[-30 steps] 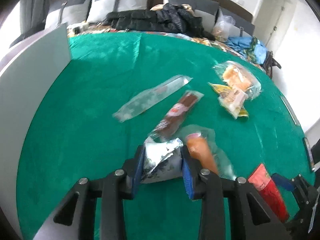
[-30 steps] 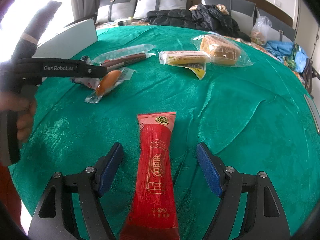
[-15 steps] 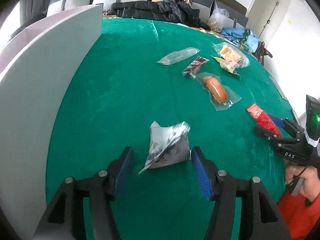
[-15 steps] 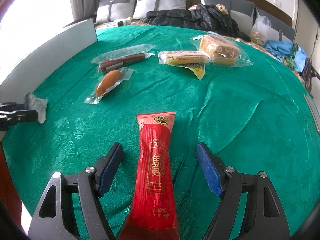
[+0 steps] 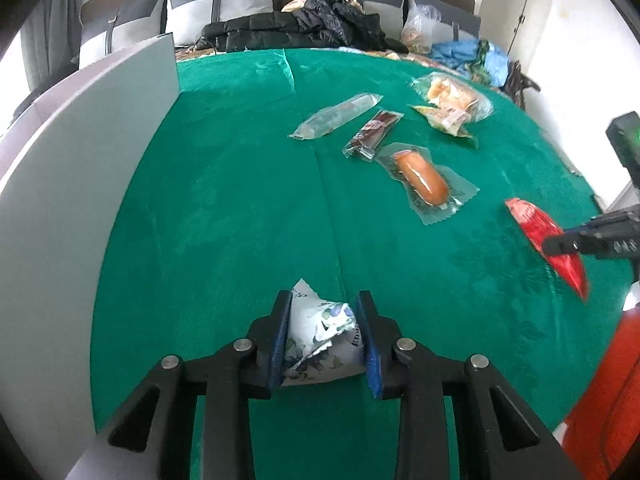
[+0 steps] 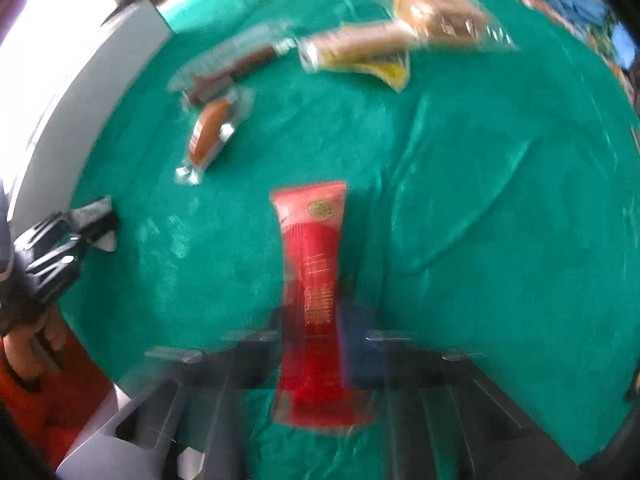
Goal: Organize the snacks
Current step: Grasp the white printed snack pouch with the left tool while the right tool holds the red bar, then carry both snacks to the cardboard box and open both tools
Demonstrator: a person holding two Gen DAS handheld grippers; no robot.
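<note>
Lying across the green-covered desk point(image 5: 240, 200) are six loose snacks and one grey panel point(image 5: 80, 184) that stands upright along its left edge. Behind the desk a row of grey cushions point(image 5: 224, 12) carries a black jacket point(image 5: 304, 28), a clear plastic bag and a heap of blue cloth.

The left gripper point(image 5: 323, 334) has just been closing its jaws, and they are now clamped on a crumpled white pouch with a blue flower print point(image 5: 320, 340), low at the near edge of the desk; its lettering is too creased to read. The right gripper point(image 6: 314, 332) has just snapped its jaws together on the lower part of a long red packet point(image 6: 312, 280), which points away from it over the cloth. The packet carries a round gold emblem near its far end and gold characters lower down, blurred beyond reading.

Counted on the cloth beyond: one sausage in clear wrap point(image 5: 422, 178), one dark brown stick point(image 5: 374, 134), one long clear packet point(image 5: 336, 116), and one bag of bread point(image 5: 452, 98) resting on a yellow-edged packet. All lie well apart from both grippers, with open cloth between.

A hand point(image 6: 36, 344) and an orange sleeve show at the lower left of the right wrist view.
</note>
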